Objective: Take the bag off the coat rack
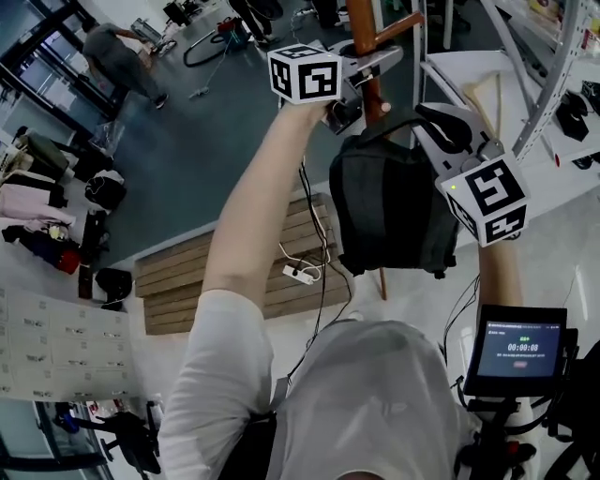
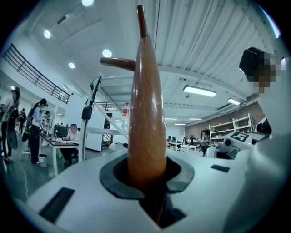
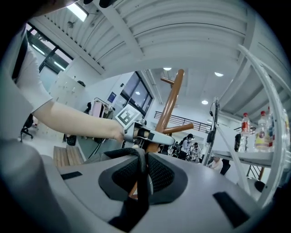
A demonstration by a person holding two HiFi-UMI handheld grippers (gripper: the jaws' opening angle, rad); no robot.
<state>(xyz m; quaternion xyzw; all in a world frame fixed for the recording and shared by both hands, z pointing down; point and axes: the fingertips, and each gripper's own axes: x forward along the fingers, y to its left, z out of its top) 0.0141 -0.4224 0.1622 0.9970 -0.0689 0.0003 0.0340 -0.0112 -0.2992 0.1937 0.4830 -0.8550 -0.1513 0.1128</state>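
A black backpack [image 1: 389,211] hangs against the brown wooden coat rack [image 1: 361,23]. My left gripper [image 1: 361,80] is shut on the rack's pole [image 2: 145,127] just above the bag; the pole fills the gap between its jaws [image 2: 146,182]. My right gripper [image 1: 441,127] is at the bag's top, shut on its black strap [image 3: 137,168], which runs upright between the jaws [image 3: 141,182]. The right gripper view also shows the left gripper [image 3: 150,135] on the pole [image 3: 170,102]. The hook under the strap is hidden.
White metal shelving [image 1: 544,84] stands close on the right, with bottles [image 3: 261,132] on a shelf. A wooden pallet [image 1: 234,272] with a power strip [image 1: 298,274] lies on the floor below. A small screen [image 1: 518,349] sits at my lower right. A person [image 1: 117,56] walks far off.
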